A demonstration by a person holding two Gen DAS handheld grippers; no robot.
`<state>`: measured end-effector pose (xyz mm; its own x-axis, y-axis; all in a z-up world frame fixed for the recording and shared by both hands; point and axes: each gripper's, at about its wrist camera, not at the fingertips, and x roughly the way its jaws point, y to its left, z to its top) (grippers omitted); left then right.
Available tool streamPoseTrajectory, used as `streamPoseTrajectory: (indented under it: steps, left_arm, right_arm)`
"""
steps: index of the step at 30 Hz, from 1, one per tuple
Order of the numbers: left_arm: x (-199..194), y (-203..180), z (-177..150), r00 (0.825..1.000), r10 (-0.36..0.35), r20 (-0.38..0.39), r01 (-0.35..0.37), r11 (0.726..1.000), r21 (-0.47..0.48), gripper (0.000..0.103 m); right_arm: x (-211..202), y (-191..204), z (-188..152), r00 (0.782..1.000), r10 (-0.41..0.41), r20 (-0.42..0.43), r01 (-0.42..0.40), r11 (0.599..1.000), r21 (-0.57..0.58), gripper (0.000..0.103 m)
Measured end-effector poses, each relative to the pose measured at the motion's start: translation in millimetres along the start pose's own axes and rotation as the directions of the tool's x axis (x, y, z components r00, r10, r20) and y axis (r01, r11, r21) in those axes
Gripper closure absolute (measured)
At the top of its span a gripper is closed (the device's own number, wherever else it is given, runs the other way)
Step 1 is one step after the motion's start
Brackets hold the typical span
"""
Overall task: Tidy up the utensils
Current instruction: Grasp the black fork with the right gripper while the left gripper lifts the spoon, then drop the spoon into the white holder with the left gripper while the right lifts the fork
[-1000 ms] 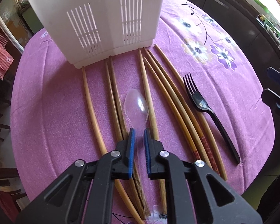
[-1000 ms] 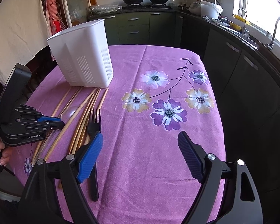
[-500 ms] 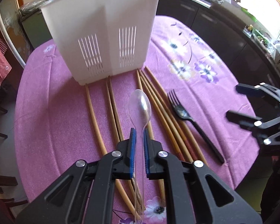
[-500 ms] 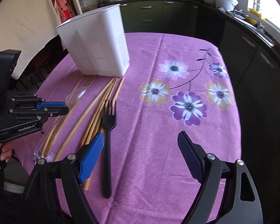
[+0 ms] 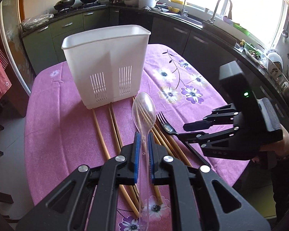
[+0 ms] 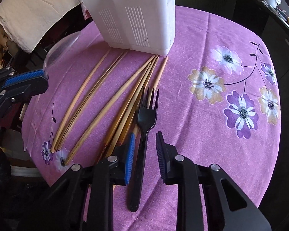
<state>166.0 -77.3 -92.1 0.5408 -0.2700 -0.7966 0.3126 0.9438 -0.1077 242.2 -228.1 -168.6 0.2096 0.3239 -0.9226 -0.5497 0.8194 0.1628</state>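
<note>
My left gripper [image 5: 143, 141] is shut on the handle of a clear plastic spoon [image 5: 144, 111] and holds it above the table, bowl pointing at the white utensil holder [image 5: 106, 65]. My right gripper [image 6: 145, 144] is open, lowered around the handle of a black plastic fork [image 6: 144, 123] that lies on the purple cloth; its fingers stand either side without touching. Several wooden chopsticks [image 6: 106, 96] lie in a fan left of the fork, tips toward the holder [image 6: 136, 13]. The right gripper also shows in the left wrist view [image 5: 186, 132], and the left gripper in the right wrist view [image 6: 42, 79].
The round table [image 6: 212, 134] has a purple flowered cloth. Its edge drops off close to both grippers. Dark kitchen cabinets and a counter with a sink [image 5: 202, 21] run behind and to the right. A chair with a white cloth [image 6: 28, 15] stands to the left.
My left gripper has lifted the clear spoon off the chopsticks and risen. My right gripper has moved down and left over the fork, and its fingers have narrowed around the handle.
</note>
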Motion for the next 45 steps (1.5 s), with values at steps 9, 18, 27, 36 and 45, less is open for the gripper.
streamPoseTrajectory:
  steps: [9,18,27,36,45]
  left_arm:
    - [-21,4,13,0.997,-0.027,0.078,0.028,0.999,-0.018,0.095]
    - [-76,36,91,0.939,-0.013,0.345,0.044,0.996,-0.082,0.095]
    - [-58,67,169,0.837,0.076,0.541,0.011,0.988,-0.157,0.095]
    - [-13,76,175,0.792,0.16,0.589,-0.069,0.982,-0.174,0.095]
    - [13,76,146,0.848,0.157,0.506,-0.074,0.981,-0.18,0.095]
  right_arm:
    - [22,2,7,0.999,-0.005,-0.044,0.005,1.0,-0.006,0.092]
    - [10,-11,-10,0.996,0.066,0.061,-0.07,0.996,0.06,0.093]
    - [-3,-17,-16,0.984,0.092,0.155,-0.106,0.99,0.089,0.093]
    - [-11,-13,-15,0.977,0.098,0.191,-0.115,0.99,0.08,0.093]
    - [-42,0,-4,0.955,0.094,0.281,-0.11,0.993,0.04,0.093]
